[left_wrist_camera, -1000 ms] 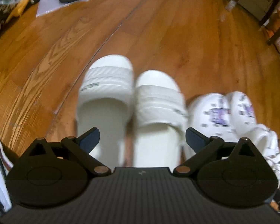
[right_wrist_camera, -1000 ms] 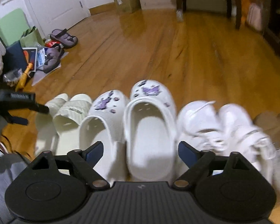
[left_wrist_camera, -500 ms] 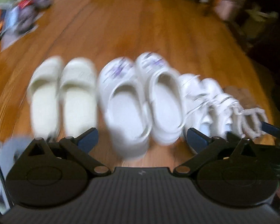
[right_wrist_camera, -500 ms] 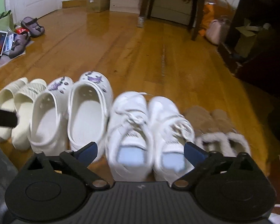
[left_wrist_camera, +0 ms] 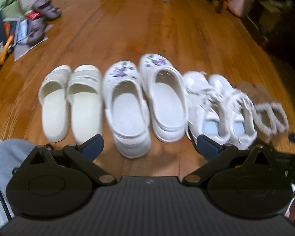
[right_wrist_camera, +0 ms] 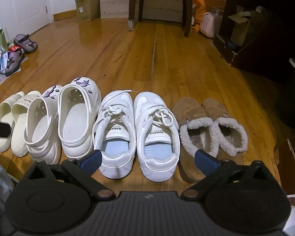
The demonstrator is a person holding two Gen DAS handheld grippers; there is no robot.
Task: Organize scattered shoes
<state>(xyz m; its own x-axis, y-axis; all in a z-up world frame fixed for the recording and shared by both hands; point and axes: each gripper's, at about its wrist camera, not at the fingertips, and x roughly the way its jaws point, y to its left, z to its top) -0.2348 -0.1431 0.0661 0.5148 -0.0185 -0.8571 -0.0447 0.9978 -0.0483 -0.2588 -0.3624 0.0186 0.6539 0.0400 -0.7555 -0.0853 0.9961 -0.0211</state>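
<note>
Several pairs stand side by side in one row on the wood floor, heels toward me. From left: cream slides (left_wrist_camera: 71,102) (right_wrist_camera: 12,122), white clogs with purple charms (left_wrist_camera: 143,100) (right_wrist_camera: 63,118), white lace-up sneakers (left_wrist_camera: 220,106) (right_wrist_camera: 135,133), brown fleece-lined slippers (left_wrist_camera: 269,106) (right_wrist_camera: 210,129). My left gripper (left_wrist_camera: 150,147) is open and empty, held back from the clogs. My right gripper (right_wrist_camera: 148,160) is open and empty, held just behind the sneakers' heels.
A pair of purple-grey sandals (right_wrist_camera: 19,51) (left_wrist_camera: 41,19) lies among papers and clutter at the far left. A dark table (right_wrist_camera: 159,2), a cardboard box (right_wrist_camera: 87,7), bags (right_wrist_camera: 208,23) and dark furniture (right_wrist_camera: 265,29) stand at the back and right. Grey cloth (left_wrist_camera: 8,157) lies at lower left.
Both grippers have drawn back and swung right. The left view went from the slides close up to the whole row; the right view now centres on the sneakers and slippers.
</note>
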